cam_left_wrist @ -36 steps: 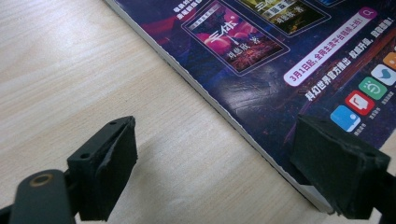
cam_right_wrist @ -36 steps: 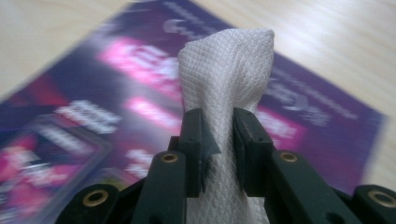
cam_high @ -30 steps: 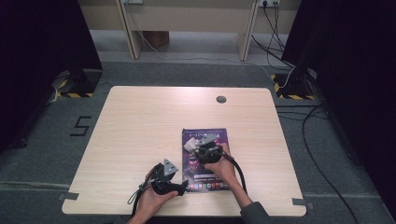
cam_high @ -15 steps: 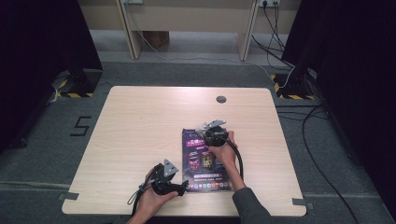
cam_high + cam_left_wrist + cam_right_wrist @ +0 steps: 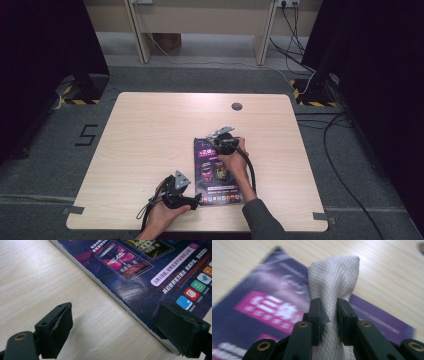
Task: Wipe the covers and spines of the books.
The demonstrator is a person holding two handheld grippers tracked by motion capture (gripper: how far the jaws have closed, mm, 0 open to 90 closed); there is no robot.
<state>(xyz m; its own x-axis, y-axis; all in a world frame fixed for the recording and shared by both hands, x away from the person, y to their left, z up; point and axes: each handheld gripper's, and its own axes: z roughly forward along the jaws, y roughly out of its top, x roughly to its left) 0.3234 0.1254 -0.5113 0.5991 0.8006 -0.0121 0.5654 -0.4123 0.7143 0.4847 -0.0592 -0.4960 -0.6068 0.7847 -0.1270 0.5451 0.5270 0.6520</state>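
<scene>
Right tongs (image 5: 328,312), clenched on a white cloth (image 5: 334,280), have advanced up the magazine (image 5: 212,170) (probably wiping it); left tongs (image 5: 117,327) stay released, straddling its corner.

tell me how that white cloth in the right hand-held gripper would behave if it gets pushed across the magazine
The white cloth bunches between the right hand-held gripper's jaws, so it is probably floppy and light. Its quilted weave would likely drag, not slide, on the glossy magazine.
</scene>
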